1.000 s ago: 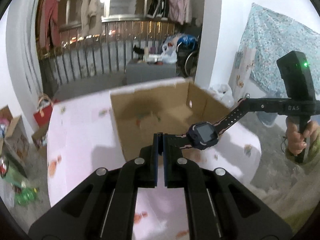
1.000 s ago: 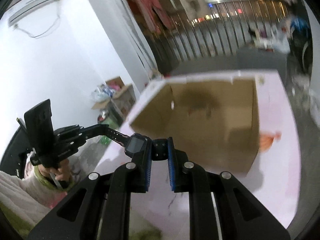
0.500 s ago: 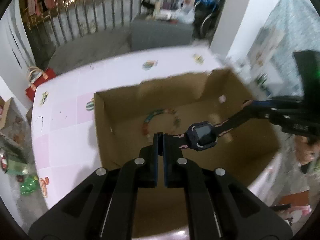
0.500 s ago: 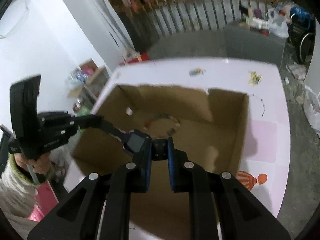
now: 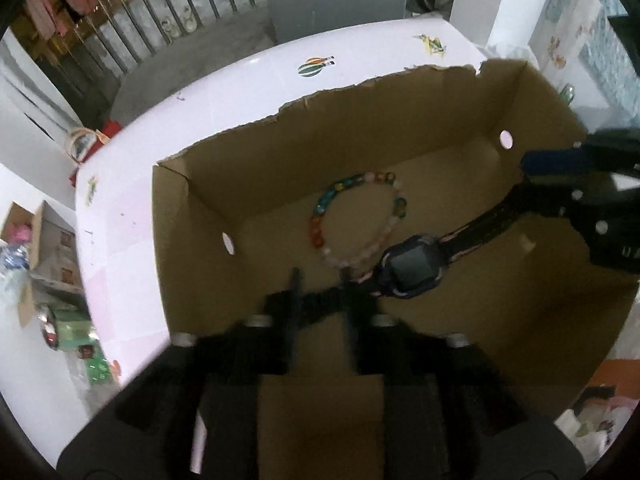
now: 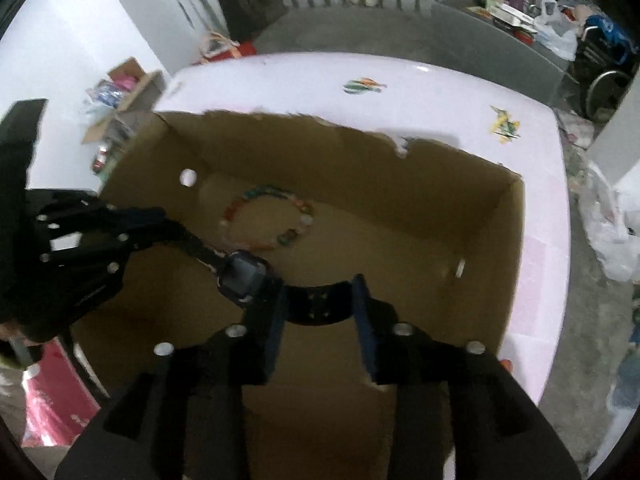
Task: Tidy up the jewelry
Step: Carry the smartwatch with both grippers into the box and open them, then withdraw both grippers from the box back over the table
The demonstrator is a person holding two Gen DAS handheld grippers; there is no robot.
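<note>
Now both your grippers, left gripper (image 5: 320, 286) and right gripper (image 6: 318, 300), stand parted around the watch (image 5: 412, 270) straps above the cardboard box (image 5: 192, 248); withdraw straight up, clear of the bracelet (image 5: 356, 216) farther in.

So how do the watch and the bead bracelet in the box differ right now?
The watch is dark with a square face; the bead bracelet is a string of multicoloured round beads. The watch's strap runs stretched out between the left gripper and the right gripper; the bead bracelet lies as a closed loop on the floor of the cardboard box. Both sit within the box's walls.
</note>
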